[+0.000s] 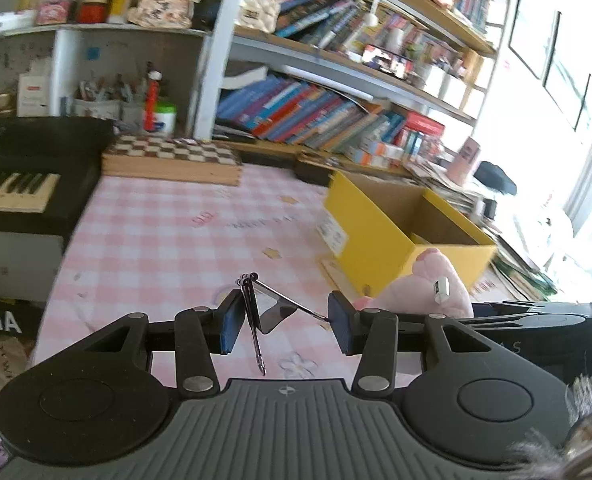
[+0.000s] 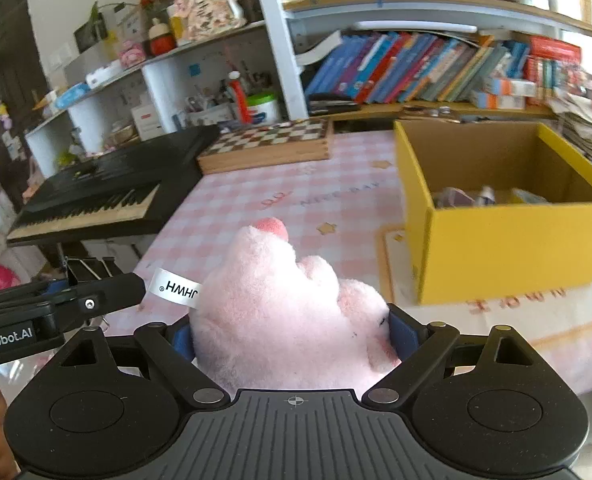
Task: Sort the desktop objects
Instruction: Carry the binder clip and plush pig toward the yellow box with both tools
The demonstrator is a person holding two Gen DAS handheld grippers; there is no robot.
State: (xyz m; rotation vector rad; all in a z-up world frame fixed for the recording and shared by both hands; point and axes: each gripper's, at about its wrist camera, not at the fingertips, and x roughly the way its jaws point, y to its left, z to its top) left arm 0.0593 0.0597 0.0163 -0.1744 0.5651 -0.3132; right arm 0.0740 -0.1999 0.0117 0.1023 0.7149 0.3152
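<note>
My left gripper (image 1: 286, 326) holds a black binder clip (image 1: 270, 314) by its spread wire handles, lifted above the pink checked tablecloth (image 1: 156, 240); the clip also shows in the right wrist view (image 2: 88, 268). My right gripper (image 2: 292, 336) is shut on a pink plush toy (image 2: 280, 312) with a white tag (image 2: 174, 289), held above the table. The plush also shows in the left wrist view (image 1: 428, 288). An open yellow cardboard box (image 2: 496, 248) stands to the right, with several small items inside; it appears in the left wrist view too (image 1: 376, 236).
A chessboard box (image 1: 172, 158) lies at the back of the table. A black keyboard piano (image 2: 108, 196) stands at the left edge. Bookshelves (image 1: 316, 112) packed with books rise behind. Stacked papers (image 2: 588, 136) lie at the far right.
</note>
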